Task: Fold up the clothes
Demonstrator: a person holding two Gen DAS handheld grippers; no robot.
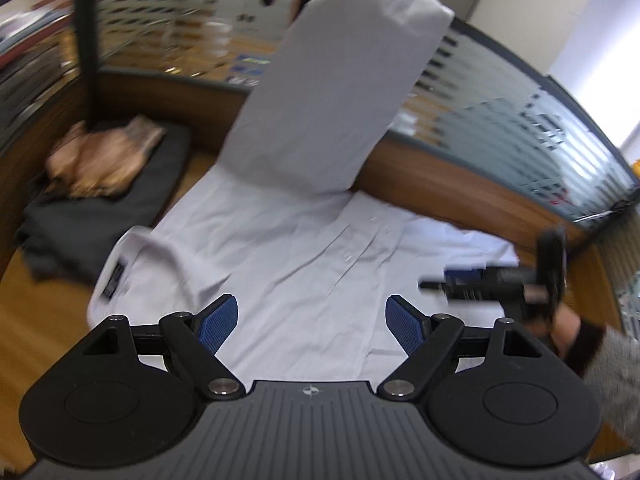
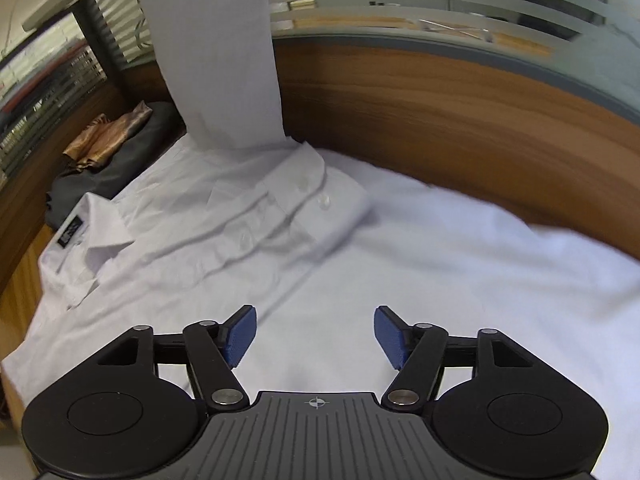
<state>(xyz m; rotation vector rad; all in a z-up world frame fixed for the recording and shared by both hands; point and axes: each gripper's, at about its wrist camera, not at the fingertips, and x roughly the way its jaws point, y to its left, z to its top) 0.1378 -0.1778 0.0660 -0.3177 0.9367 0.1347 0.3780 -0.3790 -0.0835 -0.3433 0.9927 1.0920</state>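
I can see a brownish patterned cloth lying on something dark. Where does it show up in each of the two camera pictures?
Left wrist view: the brown patterned cloth lies at the left, on a dark folded garment, left of the white shirt.
Right wrist view: the same cloth is at the upper left, again on the dark garment.
Shared landmark: the shirt's collar with its dark label, just below the cloth in both.

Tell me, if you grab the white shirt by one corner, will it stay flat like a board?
Probably not. The white shirt looks thin and already lies in soft wrinkles near its buttons, so it would likely droop and hang. One sleeve is draped over the wooden wall behind, which suggests it bends easily and weighs little.
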